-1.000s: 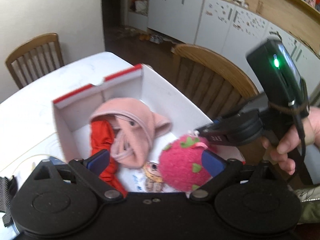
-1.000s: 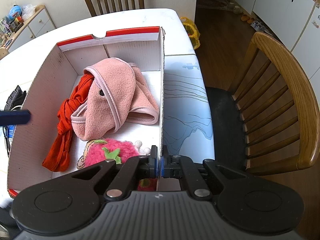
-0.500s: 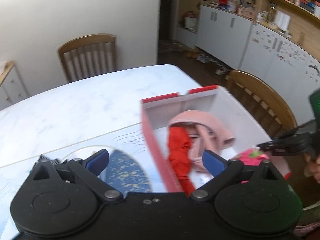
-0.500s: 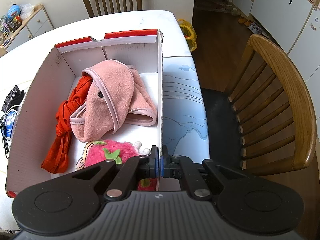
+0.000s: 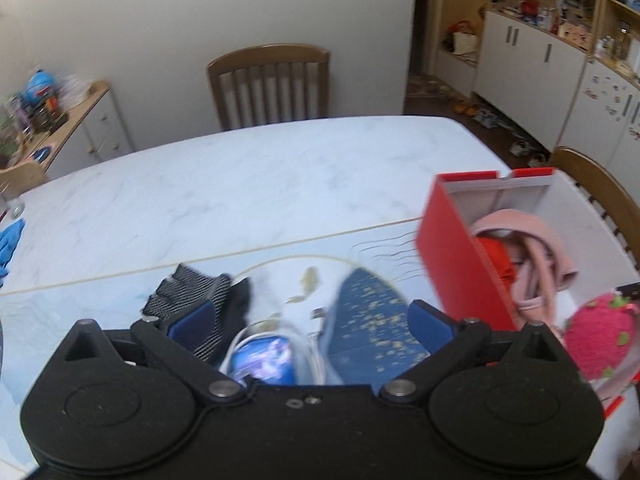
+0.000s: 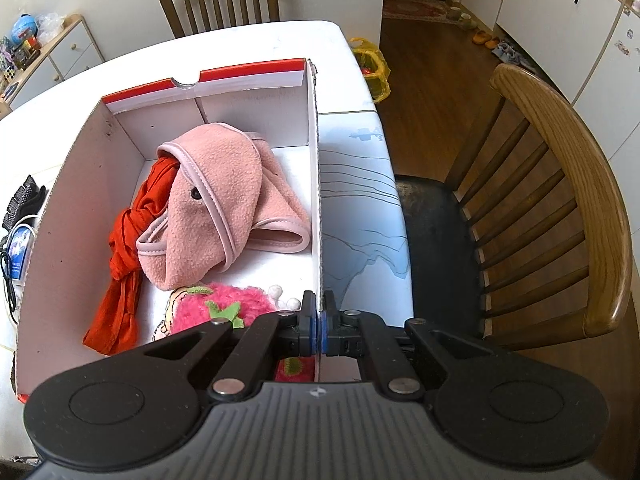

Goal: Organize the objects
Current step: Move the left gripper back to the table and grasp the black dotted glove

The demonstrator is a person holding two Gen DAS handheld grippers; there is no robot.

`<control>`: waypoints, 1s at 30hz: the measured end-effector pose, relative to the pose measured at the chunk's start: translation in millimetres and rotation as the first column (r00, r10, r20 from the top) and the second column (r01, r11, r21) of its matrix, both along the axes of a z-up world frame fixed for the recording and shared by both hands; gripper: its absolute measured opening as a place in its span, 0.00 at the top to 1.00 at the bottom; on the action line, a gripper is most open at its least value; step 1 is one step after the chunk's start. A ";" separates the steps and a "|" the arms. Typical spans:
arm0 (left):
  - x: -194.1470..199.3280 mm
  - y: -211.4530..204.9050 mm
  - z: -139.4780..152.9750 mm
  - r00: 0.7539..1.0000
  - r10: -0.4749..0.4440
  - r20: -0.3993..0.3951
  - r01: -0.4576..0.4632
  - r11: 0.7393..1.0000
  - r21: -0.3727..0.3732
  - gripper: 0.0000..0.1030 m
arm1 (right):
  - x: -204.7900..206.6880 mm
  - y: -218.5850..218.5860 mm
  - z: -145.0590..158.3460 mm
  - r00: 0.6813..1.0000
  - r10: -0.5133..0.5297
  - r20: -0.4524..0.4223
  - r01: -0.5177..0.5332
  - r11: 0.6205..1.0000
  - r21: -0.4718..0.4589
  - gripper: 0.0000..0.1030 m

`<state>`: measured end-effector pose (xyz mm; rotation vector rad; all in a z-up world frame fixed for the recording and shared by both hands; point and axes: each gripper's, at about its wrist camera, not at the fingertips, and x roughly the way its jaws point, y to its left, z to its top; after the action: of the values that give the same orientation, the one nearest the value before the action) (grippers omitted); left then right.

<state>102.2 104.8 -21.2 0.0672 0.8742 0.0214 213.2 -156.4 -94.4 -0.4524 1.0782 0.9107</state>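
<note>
The right gripper (image 6: 319, 330) is pinched tight on the near right wall of the red-and-white box (image 6: 314, 184), pads pressed to the cardboard. Inside the box lie a pink fleece hat (image 6: 218, 204), a red cloth (image 6: 128, 240) and a pink strawberry plush (image 6: 224, 306). Over to the left gripper (image 5: 310, 320): jaws spread wide, nothing between them, hanging above a grey knit glove (image 5: 192, 292) and a blue pack wrapped in white cable (image 5: 264, 360), both on the patterned mat (image 5: 372, 320) just beside the box. Beyond that stretches the white marble-look table (image 5: 240, 184), with 1 wooden chair (image 5: 268, 84) at its far end and another chair (image 6: 560, 208) by the box. White cabinets (image 5: 532, 64) line the room past a dark wood floor (image 6: 432, 60).
</note>
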 end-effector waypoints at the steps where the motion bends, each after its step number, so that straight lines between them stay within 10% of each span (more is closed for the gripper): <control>1: 0.3 4.8 -3.5 1.000 0.012 -0.004 -0.012 1.000 -0.002 0.01 | 0.4 -0.1 0.1 1.000 0.000 -0.001 0.000 1.000 -0.001 0.98; 30: 81.0 102.1 -87.7 0.954 0.258 -0.154 -0.270 0.961 -0.063 0.01 | -3.6 10.6 -1.6 1.000 -0.010 0.006 0.010 0.999 -0.048 0.97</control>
<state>183.2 207.0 -108.8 -0.1293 1.0232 0.2333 209.6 -145.7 -96.0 -0.4886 1.0980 0.8759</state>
